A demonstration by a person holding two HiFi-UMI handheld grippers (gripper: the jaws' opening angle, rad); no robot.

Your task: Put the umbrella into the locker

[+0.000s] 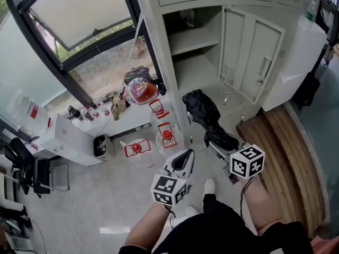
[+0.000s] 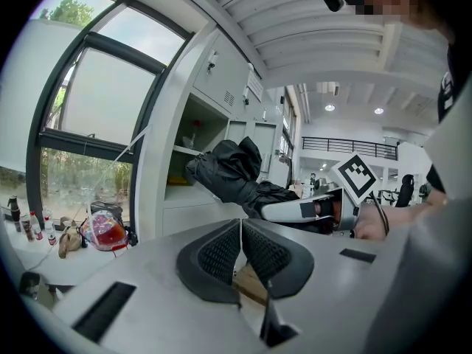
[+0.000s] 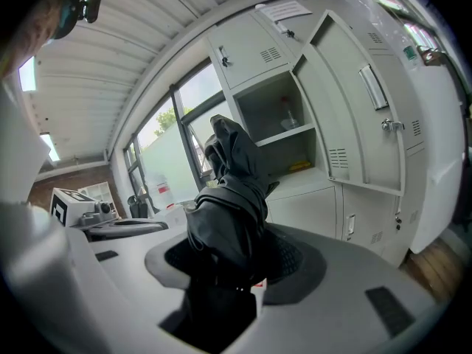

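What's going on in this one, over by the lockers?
A person stands facing an open locker with a gripper in each hand. The right gripper has its jaws clamped on a folded black umbrella, whose free end points toward the open compartment but is not yet inside it. The left gripper has its jaws together and holds nothing.

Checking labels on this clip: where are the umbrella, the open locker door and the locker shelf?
umbrella [image 1: 203, 112], head view, folded black canopy.
locker door [image 1: 249, 54], head view, inner panel.
locker shelf [image 1: 192, 40], head view, top surface.
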